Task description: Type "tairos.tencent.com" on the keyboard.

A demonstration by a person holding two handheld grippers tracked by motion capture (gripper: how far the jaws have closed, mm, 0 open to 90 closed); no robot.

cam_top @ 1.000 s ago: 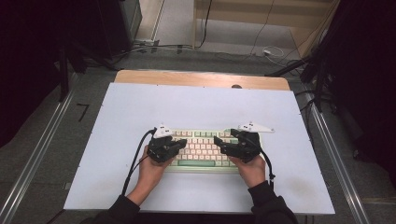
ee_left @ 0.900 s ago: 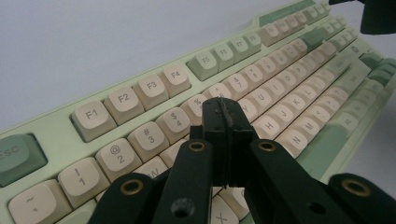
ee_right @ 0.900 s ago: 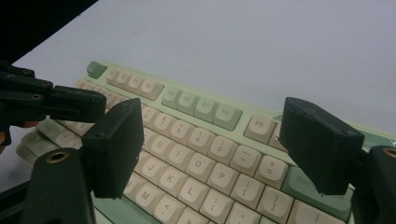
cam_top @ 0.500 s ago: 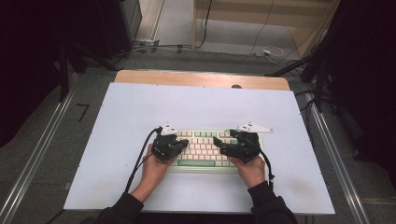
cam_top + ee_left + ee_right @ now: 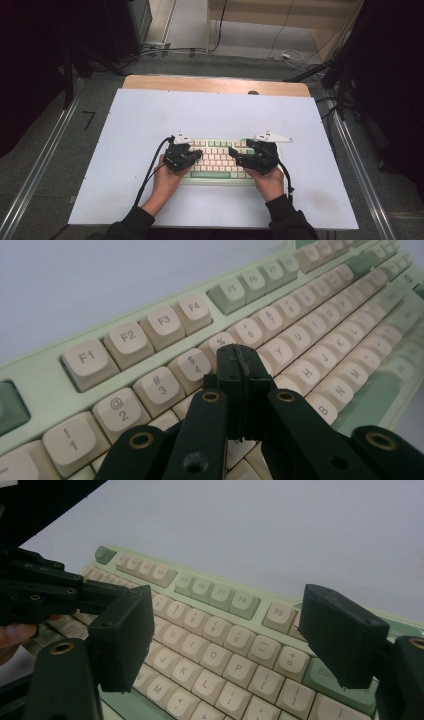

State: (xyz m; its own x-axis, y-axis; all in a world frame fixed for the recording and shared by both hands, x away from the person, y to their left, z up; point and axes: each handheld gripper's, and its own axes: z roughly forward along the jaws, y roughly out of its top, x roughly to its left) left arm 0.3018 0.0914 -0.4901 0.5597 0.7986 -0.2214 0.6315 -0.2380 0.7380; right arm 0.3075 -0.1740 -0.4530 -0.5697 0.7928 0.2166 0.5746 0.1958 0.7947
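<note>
A: Pale green casing and cream keycaps are marking the keyboard [image 5: 217, 161]. It is lying flat on the near half of the white table [image 5: 125, 150], its long axis running left to right, function row pointing away from the person.

B: Surroundings?

A: A wooden strip [image 5: 215, 84] is edging the table's far side. Grey floor [image 5: 50, 145], metal rails and loose cables are surrounding it; the room beyond is staying dark.

B: Tool state?

A: The left gripper [image 5: 241, 371] is hovering over the number row with its jaws pressed fully together, gripping nothing. The right gripper [image 5: 225, 630] is hanging over the keyboard's right half, jaws standing wide apart, nothing between them.

B: Change since the earlier frames?

A: The left gripper is sitting slightly farther right. The right gripper and the keyboard are keeping their places.
</note>
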